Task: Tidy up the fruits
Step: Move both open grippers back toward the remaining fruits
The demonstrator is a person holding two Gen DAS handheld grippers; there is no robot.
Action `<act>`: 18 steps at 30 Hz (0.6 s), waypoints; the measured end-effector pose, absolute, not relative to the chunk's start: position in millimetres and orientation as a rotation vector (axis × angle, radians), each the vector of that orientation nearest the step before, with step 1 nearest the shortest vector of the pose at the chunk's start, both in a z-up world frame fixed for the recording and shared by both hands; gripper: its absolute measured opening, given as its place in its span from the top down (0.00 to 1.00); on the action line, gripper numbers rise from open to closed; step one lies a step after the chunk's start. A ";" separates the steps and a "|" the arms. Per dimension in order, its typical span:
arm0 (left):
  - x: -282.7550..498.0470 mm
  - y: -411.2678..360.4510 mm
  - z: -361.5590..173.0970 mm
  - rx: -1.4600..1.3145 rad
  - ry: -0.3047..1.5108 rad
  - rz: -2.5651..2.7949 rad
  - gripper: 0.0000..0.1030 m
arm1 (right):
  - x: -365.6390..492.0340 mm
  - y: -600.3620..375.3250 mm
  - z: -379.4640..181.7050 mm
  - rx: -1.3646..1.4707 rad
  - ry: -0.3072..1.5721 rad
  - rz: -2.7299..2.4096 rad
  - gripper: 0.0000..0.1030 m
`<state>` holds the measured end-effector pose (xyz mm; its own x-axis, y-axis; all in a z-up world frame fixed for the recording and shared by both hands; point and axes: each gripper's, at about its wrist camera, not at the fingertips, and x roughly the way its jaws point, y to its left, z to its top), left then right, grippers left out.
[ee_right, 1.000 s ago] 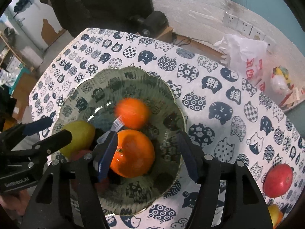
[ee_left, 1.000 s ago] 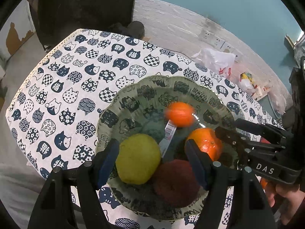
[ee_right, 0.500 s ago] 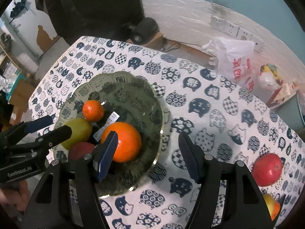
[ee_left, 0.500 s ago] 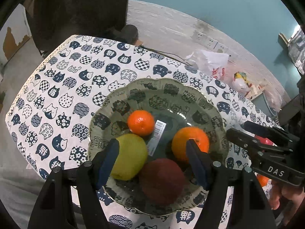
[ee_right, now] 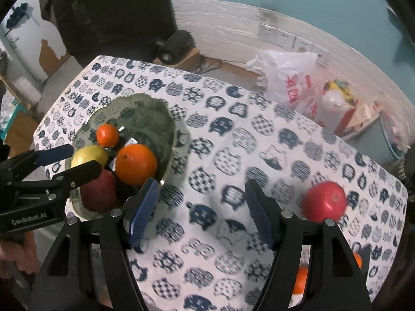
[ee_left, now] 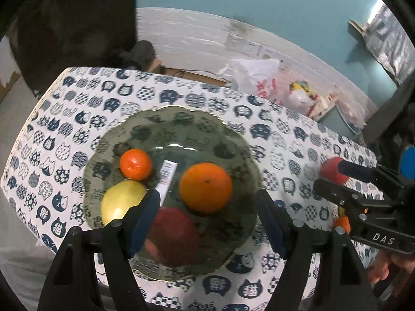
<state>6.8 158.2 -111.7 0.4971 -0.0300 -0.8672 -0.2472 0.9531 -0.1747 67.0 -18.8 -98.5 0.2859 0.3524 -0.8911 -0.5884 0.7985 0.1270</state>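
Both grippers empty, jaws spread wide. Left gripper (ee_left: 207,223) hangs over the glass plate (ee_left: 207,121), lower centre of the left wrist view; nothing between its pads. Right gripper (ee_right: 201,212) sits over bare cat-print tablecloth (ee_right: 233,119), lower centre of its own view, grasping nothing — probably aimed away from the plate because the loose fruit lies on that side.

Plate contents, left wrist view: small mandarin (ee_left: 135,164) left of centre, large orange (ee_left: 205,190) centre, yellow-green fruit (ee_left: 122,201) lower left touching the mandarin, dark red apple (ee_left: 172,235) at the bottom, partly behind the left gripper's blue pad. A barcode label (ee_left: 167,176) shows through the glass between the mandarin and the orange. Four fruits clustered on the near half, far half free.

Still off the plate: a red apple (ee_right: 324,201) on the cloth at right of the right wrist view, well apart from the plate. More orange fruit (ee_right: 301,280) at lower right, mostly hidden behind the gripper body — count unclear.

Judgement: partly sorted; the red apple looks like the next pick for the right gripper.
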 end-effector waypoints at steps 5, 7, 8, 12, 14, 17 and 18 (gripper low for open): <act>8.9 130.8 -107.9 -0.243 1.057 0.086 0.24 | 64.9 -50.2 -92.2 -0.222 1.124 0.594 0.32; 9.6 120.5 -107.1 -0.226 1.060 0.070 0.23 | 63.9 -64.3 -90.2 -0.213 1.129 0.572 0.31; 10.1 115.4 -106.9 -0.220 1.064 0.059 0.23 | 63.7 -70.3 -89.7 -0.209 1.131 0.562 0.31; 12.4 93.6 -105.9 -0.182 1.072 0.020 0.23 | 62.3 -95.2 -88.8 -0.189 1.140 0.520 0.31; 13.8 82.5 -105.4 -0.162 1.076 0.001 0.23 | 61.9 -109.2 -88.1 -0.177 1.141 0.499 0.30; 16.0 68.7 -105.6 -0.140 1.084 -0.021 0.23 | 61.1 -126.6 -87.4 -0.161 1.143 0.474 0.30; 17.0 63.2 -106.2 -0.134 1.089 -0.030 0.23 | 60.5 -133.1 -87.6 -0.155 1.144 0.465 0.29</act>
<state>17.0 63.2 -106.2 0.4636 -0.0904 -0.8814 -0.0419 0.9914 -0.1237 60.5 -133.1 -87.6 0.3305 0.2763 -0.9025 -0.4320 0.8944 0.1156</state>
